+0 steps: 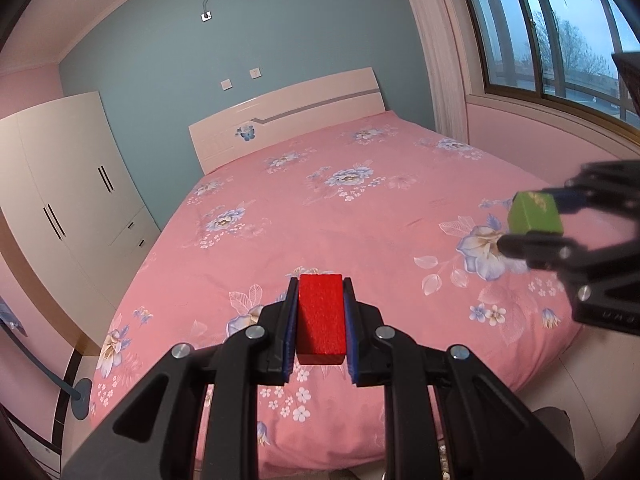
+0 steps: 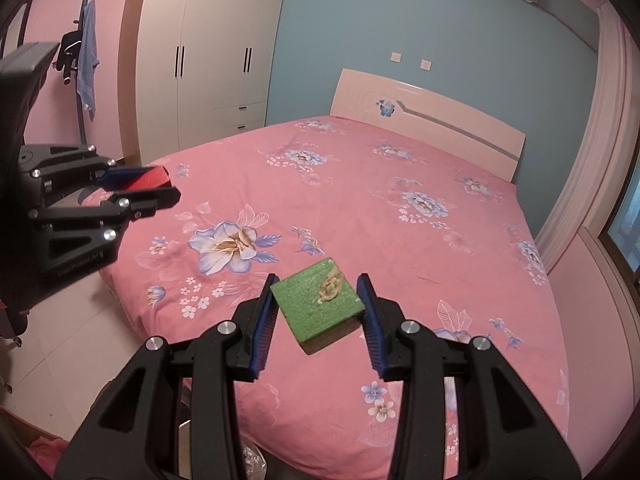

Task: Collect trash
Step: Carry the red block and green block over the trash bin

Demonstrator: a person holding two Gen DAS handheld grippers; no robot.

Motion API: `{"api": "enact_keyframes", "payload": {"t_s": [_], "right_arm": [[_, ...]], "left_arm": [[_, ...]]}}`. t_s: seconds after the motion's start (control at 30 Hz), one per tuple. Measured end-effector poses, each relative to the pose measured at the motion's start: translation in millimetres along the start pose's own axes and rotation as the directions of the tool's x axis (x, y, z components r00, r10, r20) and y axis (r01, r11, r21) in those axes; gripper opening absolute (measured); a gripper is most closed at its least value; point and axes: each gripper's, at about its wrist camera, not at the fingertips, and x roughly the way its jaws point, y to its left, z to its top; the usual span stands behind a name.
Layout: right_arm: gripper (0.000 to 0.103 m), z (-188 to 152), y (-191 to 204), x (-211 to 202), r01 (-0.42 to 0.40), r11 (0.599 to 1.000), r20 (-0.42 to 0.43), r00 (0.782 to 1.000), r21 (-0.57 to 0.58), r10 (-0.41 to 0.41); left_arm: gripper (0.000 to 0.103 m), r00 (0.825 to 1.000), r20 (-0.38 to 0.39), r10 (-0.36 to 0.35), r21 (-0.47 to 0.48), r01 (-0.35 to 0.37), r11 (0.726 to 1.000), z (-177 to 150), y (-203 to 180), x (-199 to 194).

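My left gripper [image 1: 320, 280] is shut on a red block [image 1: 322, 316] and holds it above the foot of the pink flowered bed [image 1: 360, 208]. My right gripper [image 2: 318, 278] is shut on a green block [image 2: 316, 304] with a brown smear on its top face, turned corner-on between the pads, also above the bed [image 2: 400, 220]. In the left wrist view the right gripper [image 1: 520, 220] shows at the right with the green block [image 1: 534, 212]. In the right wrist view the left gripper [image 2: 168, 184] shows at the left with the red block [image 2: 154, 178].
A white wardrobe [image 1: 60, 184] stands left of the bed against the blue wall. A window [image 1: 560, 40] is on the right. A headboard [image 1: 288, 116] is at the far end. Pale floor tiles [image 2: 72, 340] lie by the bed's near corner. Clothes hang on a stand [image 2: 84, 60].
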Motion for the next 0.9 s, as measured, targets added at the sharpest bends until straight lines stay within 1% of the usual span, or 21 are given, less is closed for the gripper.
{"api": "enact_keyframes", "payload": {"t_s": [0.17, 0.33, 0.47, 0.73, 0.83, 0.9], "right_arm": [[0.041, -14, 6, -4, -0.013, 1.000, -0.012, 1.000, 0.003, 0.013], [0.041, -33, 13, 4, -0.030, 0.999, -0.047, 0.998, 0.012, 0.030], [0.041, -52, 19, 17, -0.047, 0.999, -0.081, 0.995, 0.025, 0.049], [0.041, -91, 30, 43, -0.068, 0.997, -0.153, 0.986, 0.031, 0.072], [0.041, -109, 35, 54, -0.081, 0.996, -0.184, 0.979, 0.032, 0.085], [0.041, -123, 38, 63, -0.091, 0.995, -0.209, 0.973, 0.039, 0.097]], "left_arm": [[0.022, 1.000, -0.025, -0.006, 0.010, 0.007, 1.000, -17, -7, -1], [0.022, 0.997, -0.069, -0.019, 0.037, 0.021, 0.999, -43, -19, 1], [0.022, 0.993, -0.114, -0.033, 0.049, 0.039, 0.998, -65, -27, 11], [0.022, 0.975, -0.205, -0.080, 0.030, 0.088, 0.996, -109, -36, 35], [0.022, 0.966, -0.243, -0.091, 0.036, 0.102, 0.994, -129, -42, 46], [0.022, 0.956, -0.276, -0.102, 0.036, 0.116, 0.993, -143, -48, 55]]}}
